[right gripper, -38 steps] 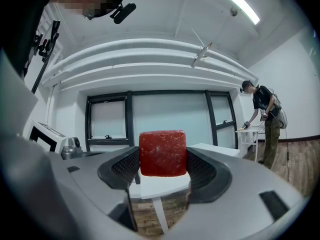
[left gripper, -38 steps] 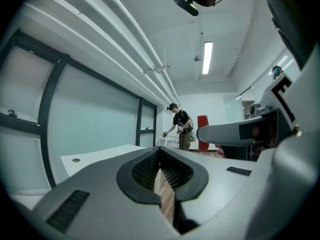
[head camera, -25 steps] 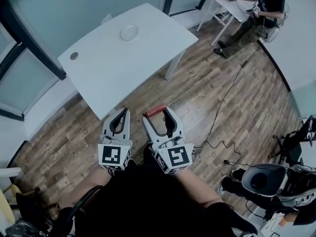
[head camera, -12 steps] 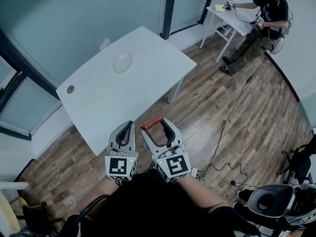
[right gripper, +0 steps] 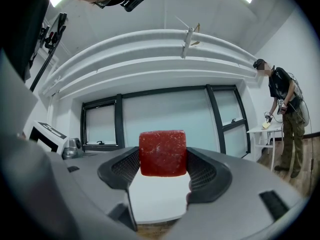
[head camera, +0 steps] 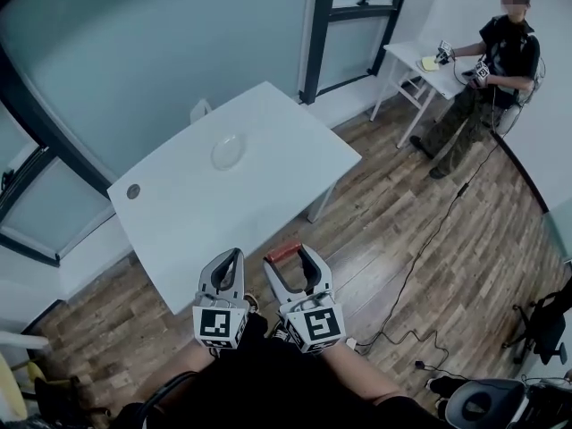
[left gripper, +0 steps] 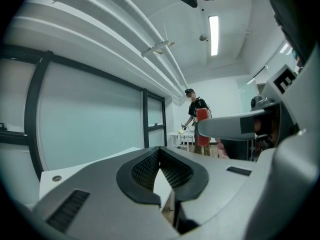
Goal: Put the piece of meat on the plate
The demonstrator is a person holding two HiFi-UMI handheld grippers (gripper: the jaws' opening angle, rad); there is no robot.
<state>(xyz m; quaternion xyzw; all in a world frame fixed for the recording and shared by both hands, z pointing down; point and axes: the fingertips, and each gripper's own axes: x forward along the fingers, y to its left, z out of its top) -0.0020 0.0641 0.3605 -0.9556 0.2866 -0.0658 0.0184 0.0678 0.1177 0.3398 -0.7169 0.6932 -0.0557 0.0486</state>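
A red slab of meat (right gripper: pixel 162 153) is clamped between the jaws of my right gripper (head camera: pixel 288 256), which is shut on it; the meat (head camera: pixel 282 252) shows at the jaw tips in the head view and as a red strip (left gripper: pixel 202 126) in the left gripper view. My left gripper (head camera: pixel 228 262) hangs beside it, shut with nothing between its tips (left gripper: pixel 159 162). A small clear plate (head camera: pixel 229 151) lies on the white table (head camera: pixel 268 195), well ahead of both grippers, which hover over the wooden floor short of the table's near edge.
A person (head camera: pixel 487 70) sits at a second white table (head camera: pixel 429 64) at the far right. Glass wall panels with dark frames (head camera: pixel 317 34) stand behind the table. A cable (head camera: pixel 420 266) runs over the wooden floor, and a chair (head camera: pixel 541 324) stands at the right edge.
The table and plate have slid lower and closer in the head view as I move toward them. Both grippers keep their pose, the right one still gripping the meat.
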